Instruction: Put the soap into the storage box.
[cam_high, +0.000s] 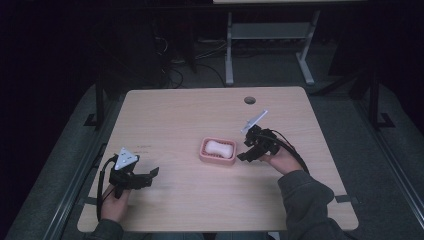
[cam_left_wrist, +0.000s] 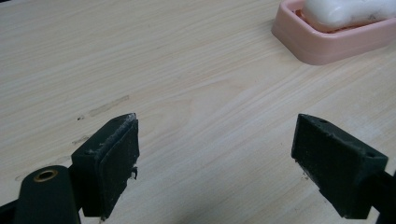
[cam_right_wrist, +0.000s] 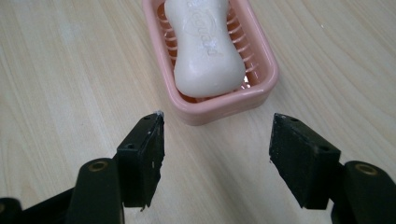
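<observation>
A white bar of soap lies in a pink soap dish near the middle of the table. My right gripper sits just right of the dish, pointing at its near end, jaws open with nothing between them. Its fingertips stop short of the dish rim. My left gripper rests at the front left of the table, open and empty, with the dish far off at its upper right.
The light wooden table has a round cable hole near its far edge. A second desk's legs and cables stand on the dark floor behind. A sleeve covers the table's front right.
</observation>
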